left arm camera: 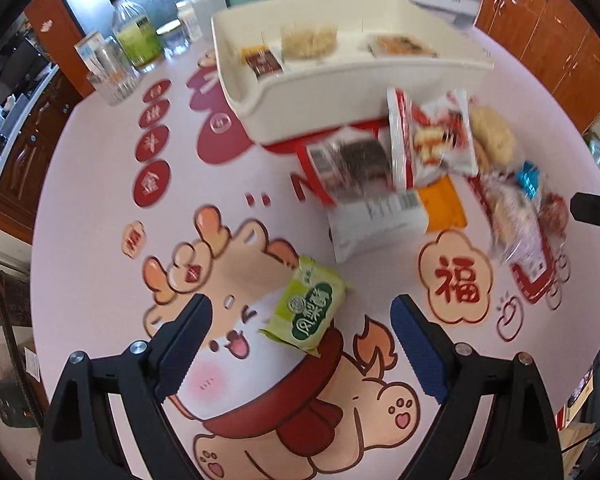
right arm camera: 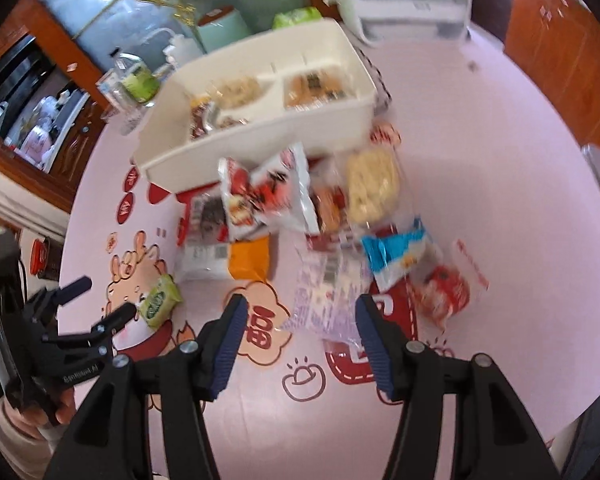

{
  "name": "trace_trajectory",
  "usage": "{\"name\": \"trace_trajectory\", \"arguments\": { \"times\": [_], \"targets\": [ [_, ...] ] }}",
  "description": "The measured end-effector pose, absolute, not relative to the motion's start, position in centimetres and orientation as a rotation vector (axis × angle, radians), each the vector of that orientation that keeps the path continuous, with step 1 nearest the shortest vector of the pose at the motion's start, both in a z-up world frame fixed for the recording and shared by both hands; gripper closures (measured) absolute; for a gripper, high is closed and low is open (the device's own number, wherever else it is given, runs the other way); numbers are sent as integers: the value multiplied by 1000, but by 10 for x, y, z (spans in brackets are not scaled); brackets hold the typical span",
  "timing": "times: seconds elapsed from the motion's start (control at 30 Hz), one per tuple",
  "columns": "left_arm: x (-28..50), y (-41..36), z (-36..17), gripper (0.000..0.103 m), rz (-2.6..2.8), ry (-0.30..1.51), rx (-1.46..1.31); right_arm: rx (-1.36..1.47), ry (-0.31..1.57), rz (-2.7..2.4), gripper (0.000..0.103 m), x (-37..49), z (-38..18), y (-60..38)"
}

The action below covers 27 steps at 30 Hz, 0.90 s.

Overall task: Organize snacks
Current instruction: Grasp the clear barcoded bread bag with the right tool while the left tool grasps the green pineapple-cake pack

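Observation:
A small green snack packet [left arm camera: 310, 312] lies on the pink printed tablecloth [left arm camera: 100, 200], between the wide fingers of my left gripper [left arm camera: 300, 302], which stands open above it; the pads do not touch it. The right wrist view shows the same packet [right arm camera: 160, 300] beside the left gripper [right arm camera: 108, 295]. My right gripper [right arm camera: 300, 300] is open over a clear printed wrapper [right arm camera: 328, 296] at the near edge of a snack pile. A red-and-white bag [right arm camera: 268, 196] tops that pile. Behind it stands a white divided tray [left arm camera: 340, 92] holding several snacks.
Bottles and glass jars [left arm camera: 136, 36] crowd the table's far left corner. A pale biscuit bag [left arm camera: 492, 136], a blue packet [right arm camera: 396, 252] and an orange packet [left arm camera: 444, 208] lie in the pile. Wooden cabinets [left arm camera: 560, 40] line the right side.

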<state>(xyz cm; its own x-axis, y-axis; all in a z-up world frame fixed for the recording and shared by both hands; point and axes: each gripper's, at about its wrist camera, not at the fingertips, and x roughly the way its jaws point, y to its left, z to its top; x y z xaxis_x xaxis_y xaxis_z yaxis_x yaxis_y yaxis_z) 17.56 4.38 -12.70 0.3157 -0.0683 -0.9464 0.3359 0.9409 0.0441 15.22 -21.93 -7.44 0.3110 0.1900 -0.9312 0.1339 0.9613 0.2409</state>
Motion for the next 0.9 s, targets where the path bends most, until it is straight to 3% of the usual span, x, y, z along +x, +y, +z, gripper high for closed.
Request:
{"name": "trace_trajectory", "arguments": {
  "times": [0.43,0.57,0.83,0.9],
  "targets": [
    [196,50,-181,19,-241,1298,241,399,1377,-52,45,173,-150,-225],
    [199,53,-189,27,-245,1326,224,376,1391,-63,44,177,-159,-222],
    [201,49,-189,32,-273,1327,199,348,1424,-101,43,181,-173,-213],
    [202,47,-189,38,-282,1322,204,353,1442,-109,42,181,-180,-214]
  ]
}}
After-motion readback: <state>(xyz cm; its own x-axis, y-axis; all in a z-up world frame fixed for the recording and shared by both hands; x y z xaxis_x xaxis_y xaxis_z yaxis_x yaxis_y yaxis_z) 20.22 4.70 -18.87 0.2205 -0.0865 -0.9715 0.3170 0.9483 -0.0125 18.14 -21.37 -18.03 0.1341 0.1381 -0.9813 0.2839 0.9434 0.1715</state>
